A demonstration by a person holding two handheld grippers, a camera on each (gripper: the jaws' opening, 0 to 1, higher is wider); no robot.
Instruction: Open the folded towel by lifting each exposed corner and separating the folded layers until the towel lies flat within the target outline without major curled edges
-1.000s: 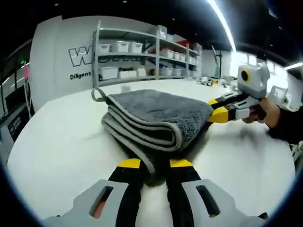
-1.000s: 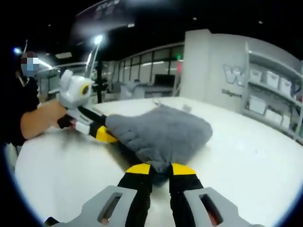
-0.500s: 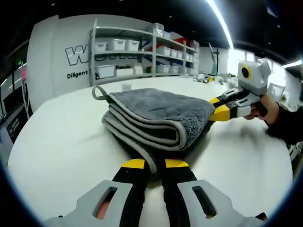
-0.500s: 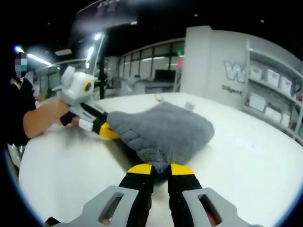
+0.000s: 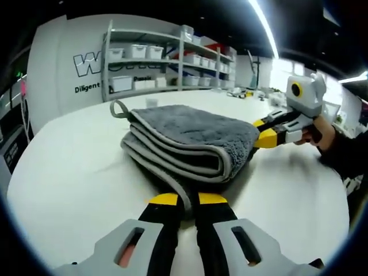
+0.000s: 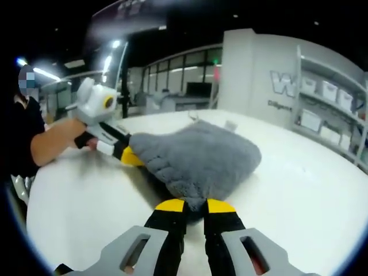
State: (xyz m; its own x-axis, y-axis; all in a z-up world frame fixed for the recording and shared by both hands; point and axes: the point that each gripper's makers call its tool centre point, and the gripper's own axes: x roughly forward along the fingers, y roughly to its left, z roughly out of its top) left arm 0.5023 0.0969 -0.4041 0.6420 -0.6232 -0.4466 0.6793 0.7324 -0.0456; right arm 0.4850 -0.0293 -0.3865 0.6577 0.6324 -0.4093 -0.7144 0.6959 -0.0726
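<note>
Two grippers on one folded grey towel (image 5: 190, 141). My left gripper (image 5: 183, 200) pinches its lower edge; my right gripper (image 6: 195, 205) pinches a corner on the white table (image 6: 310, 190).

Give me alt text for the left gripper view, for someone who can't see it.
A folded grey towel lies on a white table, pinched at its near edge by the left tongs and at its right corner by the right tongs, held by a person's hand. Shelves of white bins stand behind.
</note>
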